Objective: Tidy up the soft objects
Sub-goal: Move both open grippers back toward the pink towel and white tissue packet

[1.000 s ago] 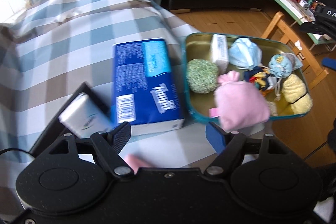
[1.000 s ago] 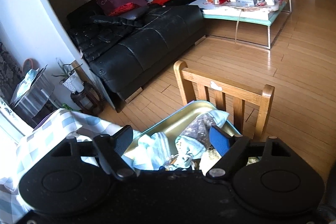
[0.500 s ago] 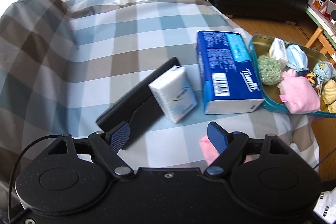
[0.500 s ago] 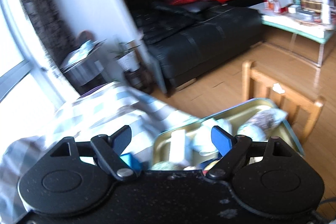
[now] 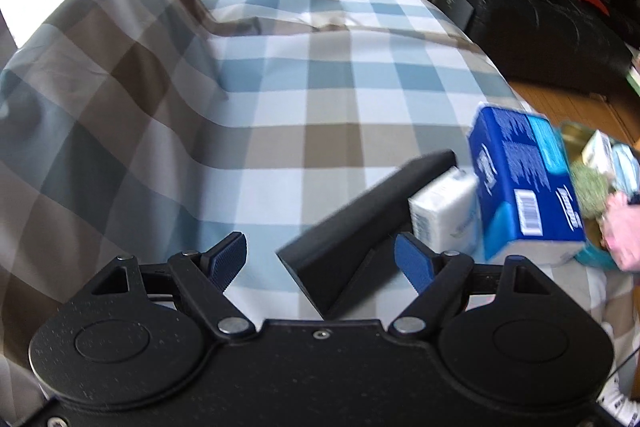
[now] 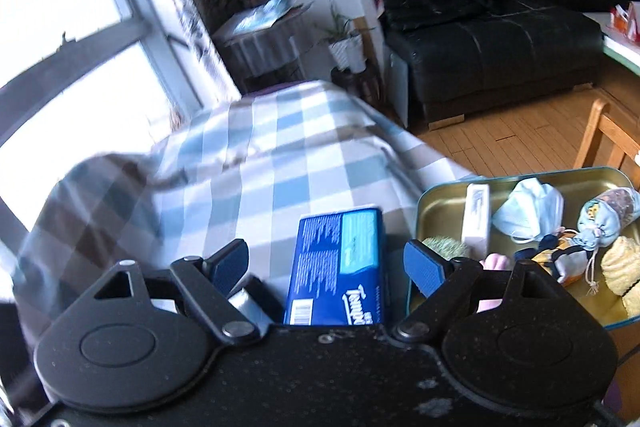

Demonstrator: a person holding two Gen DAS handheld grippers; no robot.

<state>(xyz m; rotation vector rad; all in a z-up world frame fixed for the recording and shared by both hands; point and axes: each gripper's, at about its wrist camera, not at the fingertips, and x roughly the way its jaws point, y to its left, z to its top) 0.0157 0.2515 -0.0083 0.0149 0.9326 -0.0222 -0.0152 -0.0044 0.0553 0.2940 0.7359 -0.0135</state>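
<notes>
In the tin tray [image 6: 444, 203] most soft stuff already sits; the blue tissue pack [image 5: 524, 195] and small white pack [image 5: 444, 215] wait on the checked bed [image 5: 304, 99]. Left gripper [image 5: 322, 261] and right gripper [image 6: 328, 263] both spread, empty.

- Your checked bedcover [image 5: 304, 115] is soft woven cloth, matt, creased.
- Blue tissue pack [image 5: 524, 187]: glossy plastic film wrap.
- Tray [image 6: 448, 203]: smooth metal, brassy sheen inside.
- Green ball [image 6: 444, 247] in it looks rough and fuzzy.
- Black box [image 5: 360, 227]: smooth, matt.
- Your sofa [image 6: 496, 47]: shiny black leather.
- Floor [image 6: 516, 135]: polished wood.
</notes>
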